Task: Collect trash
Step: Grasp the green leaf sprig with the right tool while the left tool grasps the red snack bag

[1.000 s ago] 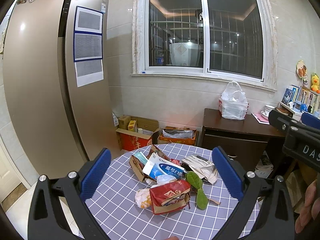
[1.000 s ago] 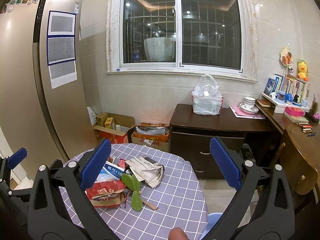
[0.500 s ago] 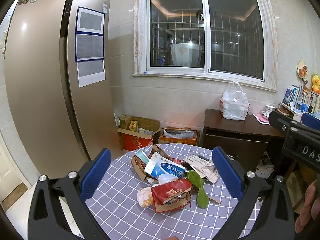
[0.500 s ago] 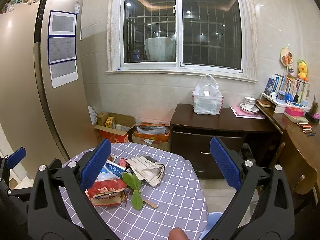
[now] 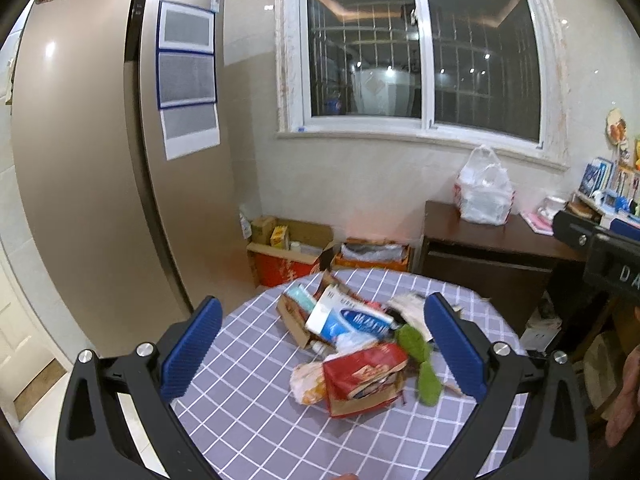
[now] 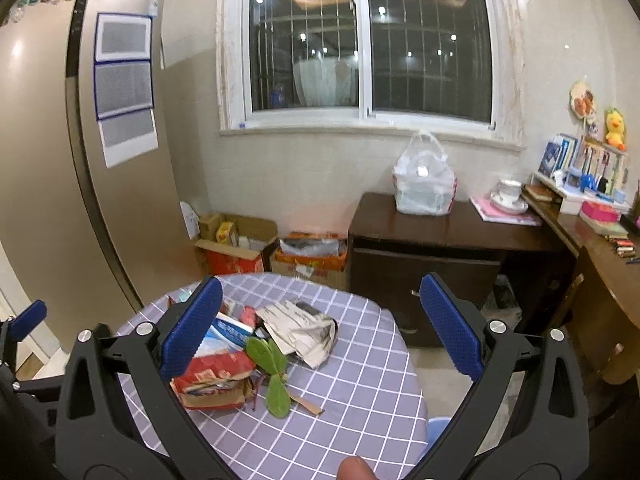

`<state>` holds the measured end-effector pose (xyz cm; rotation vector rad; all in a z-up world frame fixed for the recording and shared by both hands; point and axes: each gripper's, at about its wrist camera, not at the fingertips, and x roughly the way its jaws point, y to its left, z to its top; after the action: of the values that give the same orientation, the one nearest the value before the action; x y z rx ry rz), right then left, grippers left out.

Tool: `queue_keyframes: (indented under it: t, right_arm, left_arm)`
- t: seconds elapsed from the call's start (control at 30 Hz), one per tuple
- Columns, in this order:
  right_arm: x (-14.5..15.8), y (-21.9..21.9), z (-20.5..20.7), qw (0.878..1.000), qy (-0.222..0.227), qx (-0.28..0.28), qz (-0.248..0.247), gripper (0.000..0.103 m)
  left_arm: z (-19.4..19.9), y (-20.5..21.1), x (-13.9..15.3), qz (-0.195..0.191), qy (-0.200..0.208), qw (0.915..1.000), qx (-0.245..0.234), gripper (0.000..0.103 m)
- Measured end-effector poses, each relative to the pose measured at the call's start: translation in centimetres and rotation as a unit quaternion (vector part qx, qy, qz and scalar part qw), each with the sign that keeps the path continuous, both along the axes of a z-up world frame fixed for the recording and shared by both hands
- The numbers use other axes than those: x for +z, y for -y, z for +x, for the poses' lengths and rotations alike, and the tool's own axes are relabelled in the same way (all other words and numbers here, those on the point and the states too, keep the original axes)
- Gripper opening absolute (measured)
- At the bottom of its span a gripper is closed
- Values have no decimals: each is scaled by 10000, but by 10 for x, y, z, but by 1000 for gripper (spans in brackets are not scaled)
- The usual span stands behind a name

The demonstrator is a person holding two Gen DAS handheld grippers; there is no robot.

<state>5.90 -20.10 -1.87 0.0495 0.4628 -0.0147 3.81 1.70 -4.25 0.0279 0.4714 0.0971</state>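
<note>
Far left: tall bronze fridge (image 5: 92, 184) with magnets along its top edge and three printed sheets (image 5: 187, 76) taped on its side. Beige tiled wall behind, then a white-framed sliding window (image 6: 368, 40), dark outside, with bars and ceiling-light reflections. On the floor below the window: an open red cardboard box (image 5: 286, 258) and an orange box (image 6: 310, 254), side by side against the wall.

Centre: round tabletop (image 5: 256, 412) under a lilac cloth with a white grid. Trash pile (image 5: 352, 344) sits toward the far side: brown open carton with a blue-white box (image 5: 348, 318) leaning in it, red torn packet (image 5: 366, 374) nearest the camera, crumpled white-orange wrapper at its left, green leaves (image 6: 274, 380) at its right, crumpled newspaper (image 6: 304, 330) behind the leaves.

Left gripper (image 5: 322, 346) hangs above the near edge, jaws wide, nothing between them; the pile lies framed between its blue pads. Right gripper (image 6: 320, 324) likewise wide and empty, above the tabletop's right part, with the pile at its left pad.

Right: dark wood cabinet (image 6: 424, 248) carrying a tied white plastic bag (image 6: 424, 184), a cup on a saucer and pink papers. Further right: wooden desk (image 6: 600, 248) with books, small items and a yellow duck toy (image 6: 615, 126). Left view is motion-blurred around the pile.
</note>
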Motion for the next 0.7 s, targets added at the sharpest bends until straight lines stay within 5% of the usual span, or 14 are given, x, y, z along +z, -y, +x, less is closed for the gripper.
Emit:
queue_keyframes:
  t: [0.2,0.47,0.7]
  right_arm:
    - [-59,10,39,9967,-798,118,106,97]
    - [-161,-17,89,9764,-2052,667,-106,97]
    - [-191,-36,106,9665,-2369,974,-168,93]
  left_arm:
    - [22,-20,-45,-34,-575,9981,200,99]
    - [37,-37,-90,-70,-1150,9931,214,99]
    - [49,-30,-112,-71,-1384,9901,-240,99]
